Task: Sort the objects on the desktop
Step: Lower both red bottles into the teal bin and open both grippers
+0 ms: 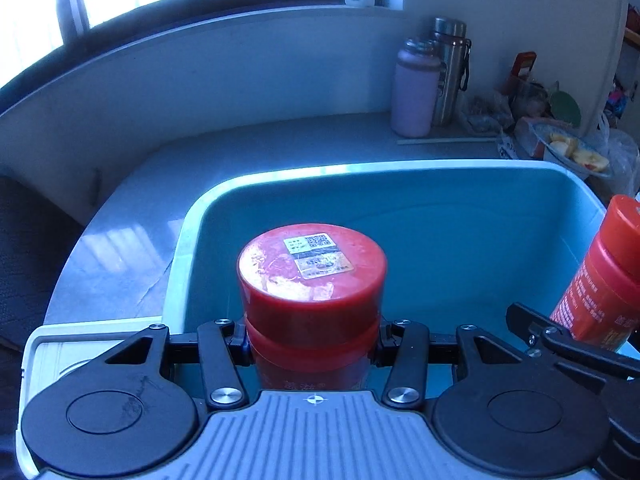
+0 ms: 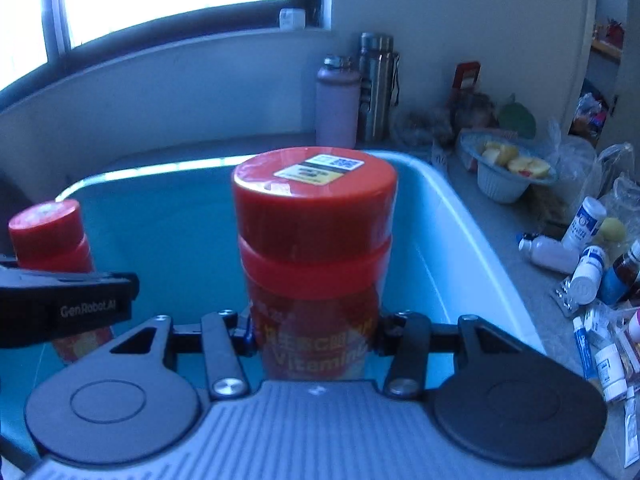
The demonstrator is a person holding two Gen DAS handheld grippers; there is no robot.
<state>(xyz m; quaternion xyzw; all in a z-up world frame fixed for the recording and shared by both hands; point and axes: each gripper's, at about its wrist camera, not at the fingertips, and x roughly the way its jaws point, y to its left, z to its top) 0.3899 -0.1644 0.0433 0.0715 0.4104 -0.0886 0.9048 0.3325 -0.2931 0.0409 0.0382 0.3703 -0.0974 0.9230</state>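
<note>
My left gripper is shut on a red vitamin bottle with a red cap, held upright over the blue plastic bin. My right gripper is shut on a second red vitamin bottle, also upright over the same bin. Each view shows the other gripper's bottle: at the right edge of the left wrist view, and at the left of the right wrist view. The bin's inside looks bare where it shows.
A pink flask and a steel flask stand at the back of the grey desk. A bowl of fruit pieces sits right of the bin. Several medicine bottles and tubes lie at the far right.
</note>
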